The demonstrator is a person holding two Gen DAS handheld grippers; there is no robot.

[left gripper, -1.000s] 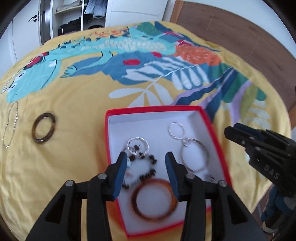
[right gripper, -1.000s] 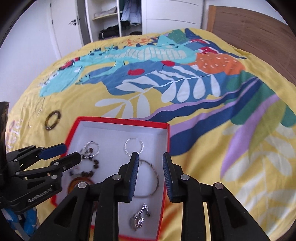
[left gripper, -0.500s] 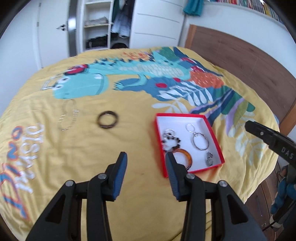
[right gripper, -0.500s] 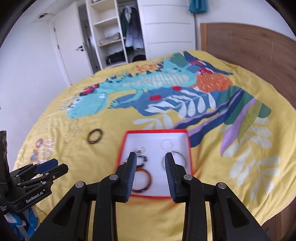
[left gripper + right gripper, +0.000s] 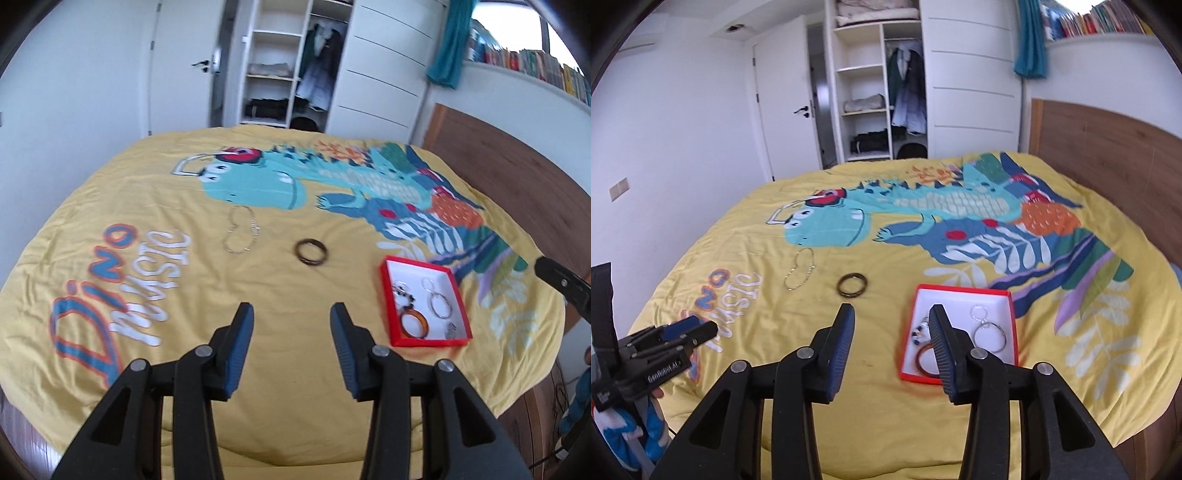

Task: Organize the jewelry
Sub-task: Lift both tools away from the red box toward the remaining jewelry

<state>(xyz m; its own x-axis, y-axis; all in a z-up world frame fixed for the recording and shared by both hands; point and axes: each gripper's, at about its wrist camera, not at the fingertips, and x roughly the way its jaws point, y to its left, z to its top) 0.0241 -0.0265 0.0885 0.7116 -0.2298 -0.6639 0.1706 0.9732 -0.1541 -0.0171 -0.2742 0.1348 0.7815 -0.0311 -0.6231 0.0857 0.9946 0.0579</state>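
A red box with a white inside (image 5: 388, 295) (image 5: 909, 376) lies on the yellow bedspread and holds an amber bangle (image 5: 414, 325), silver hoops (image 5: 440, 305) (image 5: 989, 330) and a beaded piece (image 5: 402, 293). A dark brown bangle (image 5: 311, 252) (image 5: 852, 284) and a thin silver chain (image 5: 242, 233) (image 5: 800, 272) lie on the spread left of the box. My left gripper (image 5: 291, 317) is open and empty, held high over the near bedspread. My right gripper (image 5: 892, 319) is open and empty, its right finger overlapping the box's left part in view.
The bed's wooden headboard (image 5: 1108, 162) runs along the right. An open wardrobe (image 5: 879, 92) and a white door (image 5: 783, 110) stand beyond the bed's far end. The left gripper shows at the lower left of the right wrist view (image 5: 665, 343).
Both grippers have pulled back and up from the box, so the whole bed now shows. The right gripper has opened wider. The jewelry has not moved.
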